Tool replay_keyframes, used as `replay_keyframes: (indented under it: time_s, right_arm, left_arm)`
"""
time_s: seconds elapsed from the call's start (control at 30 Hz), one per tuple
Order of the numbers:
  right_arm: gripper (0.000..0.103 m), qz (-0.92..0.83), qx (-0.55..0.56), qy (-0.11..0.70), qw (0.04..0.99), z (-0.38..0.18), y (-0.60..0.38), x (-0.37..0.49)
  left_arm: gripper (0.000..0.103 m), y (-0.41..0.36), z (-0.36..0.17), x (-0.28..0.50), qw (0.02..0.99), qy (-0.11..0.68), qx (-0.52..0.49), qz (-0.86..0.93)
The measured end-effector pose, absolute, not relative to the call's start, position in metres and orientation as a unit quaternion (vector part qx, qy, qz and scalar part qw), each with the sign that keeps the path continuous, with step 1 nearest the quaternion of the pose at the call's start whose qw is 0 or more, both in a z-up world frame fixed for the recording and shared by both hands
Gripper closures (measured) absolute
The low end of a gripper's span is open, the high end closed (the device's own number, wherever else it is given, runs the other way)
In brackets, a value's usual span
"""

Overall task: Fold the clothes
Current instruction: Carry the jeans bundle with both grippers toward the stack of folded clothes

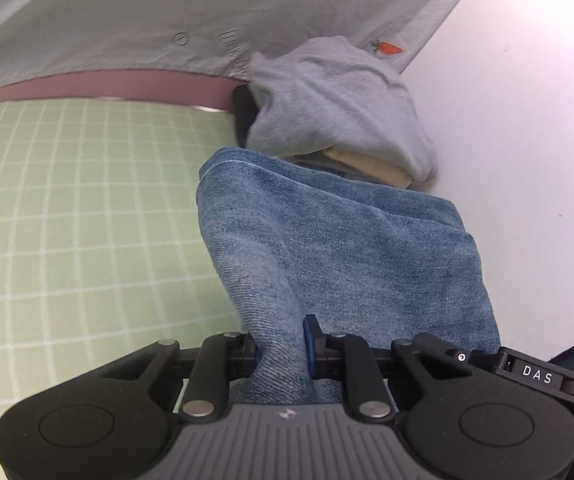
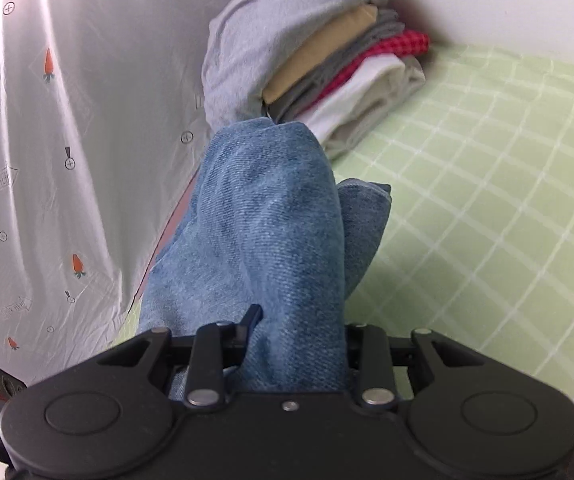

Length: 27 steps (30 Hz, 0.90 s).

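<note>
Both grippers clamp folded blue denim jeans (image 1: pixel 339 248); left gripper (image 1: pixel 283 346) and right gripper (image 2: pixel 295 332) pinch bunched cloth; its length runs away toward the clothes stack (image 2: pixel 327 60), above the green grid mat (image 1: pixel 79 208); faded, thick folds

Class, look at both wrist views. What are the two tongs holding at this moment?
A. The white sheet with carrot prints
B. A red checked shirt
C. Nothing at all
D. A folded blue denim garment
D: the blue denim garment is pinched in the left tongs and also runs into the right tongs, while the stack of folded clothes lies beyond.
</note>
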State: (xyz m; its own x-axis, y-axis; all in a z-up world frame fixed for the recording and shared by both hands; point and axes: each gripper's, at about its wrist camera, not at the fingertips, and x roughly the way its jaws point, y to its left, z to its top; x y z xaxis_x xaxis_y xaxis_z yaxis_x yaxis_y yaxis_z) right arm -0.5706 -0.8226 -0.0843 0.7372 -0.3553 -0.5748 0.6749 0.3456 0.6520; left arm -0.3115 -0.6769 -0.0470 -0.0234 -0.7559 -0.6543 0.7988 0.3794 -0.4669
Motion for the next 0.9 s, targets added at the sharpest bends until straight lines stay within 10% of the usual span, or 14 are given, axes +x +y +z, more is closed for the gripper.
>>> replay_keyframes:
  time_s: [0.7, 0.9]
  right_arm:
    - [0.072, -0.314, 0.317, 0.02, 0.895, 0.078, -1.073, -0.552]
    - [0.055, -0.351, 0.253, 0.066, 0.899, 0.063, -1.147, -0.46]
  left_arm:
    - [0.083, -0.928, 0.1, -0.279, 0.733, 0.28, -0.051, -0.618]
    - [0.057, -1.014, 0.051, -0.227, 0.802, 0.29, 0.025, -0.522]
